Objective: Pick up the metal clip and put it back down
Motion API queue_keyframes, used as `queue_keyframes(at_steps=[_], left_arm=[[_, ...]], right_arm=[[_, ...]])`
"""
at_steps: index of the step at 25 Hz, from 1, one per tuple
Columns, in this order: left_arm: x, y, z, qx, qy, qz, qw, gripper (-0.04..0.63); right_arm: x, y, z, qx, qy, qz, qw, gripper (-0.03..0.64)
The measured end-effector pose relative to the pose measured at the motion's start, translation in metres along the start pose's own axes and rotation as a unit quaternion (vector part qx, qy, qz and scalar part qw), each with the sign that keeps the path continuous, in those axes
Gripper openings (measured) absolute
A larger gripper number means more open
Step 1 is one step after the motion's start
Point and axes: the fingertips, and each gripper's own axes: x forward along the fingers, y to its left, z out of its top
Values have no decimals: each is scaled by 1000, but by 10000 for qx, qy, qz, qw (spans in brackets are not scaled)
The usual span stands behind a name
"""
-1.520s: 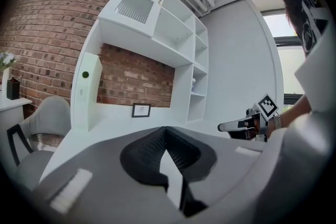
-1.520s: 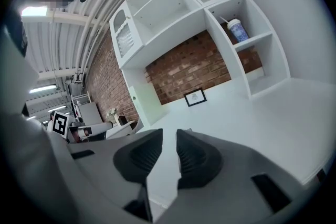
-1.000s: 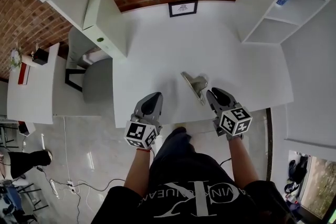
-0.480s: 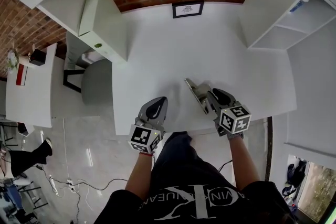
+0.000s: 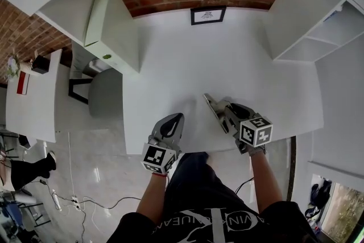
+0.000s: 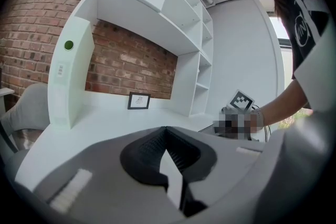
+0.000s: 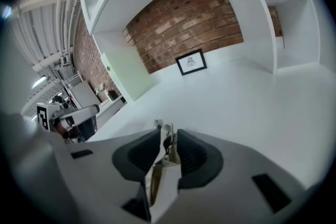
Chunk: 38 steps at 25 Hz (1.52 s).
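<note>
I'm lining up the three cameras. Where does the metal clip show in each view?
Head view: metal clip low and right of centre, held in the right gripper.
Left gripper view: the clip cannot be made out.
Right gripper view: clip at bottom centre, clamped between that gripper's jaws.
Shared landmark: the framed picture against the brick wall shows in all three.

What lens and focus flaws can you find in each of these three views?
Head view: the edges of the desk bow outward. Left gripper view: dark corners, the shelf unit curves, two mosaic patches. Right gripper view: dark corners, and the close metal clip between the jaws is soft.
</note>
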Motion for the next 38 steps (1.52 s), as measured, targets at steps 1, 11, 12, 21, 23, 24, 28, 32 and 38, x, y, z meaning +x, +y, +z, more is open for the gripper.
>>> queue_keyframes(at_steps=[1, 11, 12, 21, 23, 24, 28, 32, 38], left_arm=[[0, 0, -1, -16, 8, -3, 10000, 9], [1, 1, -6, -98, 41, -39, 9999, 9], [1, 1, -7, -110, 50, -38, 9999, 9], [-4, 0, -9, -162, 89, -38, 9998, 9], [-5, 0, -7, -152, 69, -41, 9999, 9], [-6, 0, -6, -149, 58, -38, 9999, 9], [-8, 0, -1, -131, 0, -30, 9999, 9], [-12, 0, 6, -195, -41, 9, 9998, 9], [-14, -3, 18, -147, -169, -19, 9997, 9]], right_arm=[[1, 0, -1, 7, 41, 4, 10000, 71], [9, -3, -2, 706, 5, 250, 9972, 72], [9, -3, -3, 816, -24, 290, 9962, 72], [2, 5, 6, 1215, -463, 406, 9907, 31], [1, 7, 7, 1178, -494, 378, 9911, 29], [0, 7, 8, 1176, -522, 376, 9910, 29], [-7, 12, 14, 1018, -658, 318, 9921, 28], [-17, 17, 21, 835, -762, 259, 9933, 28], [-32, 28, 40, 593, -1015, 243, 9928, 28]])
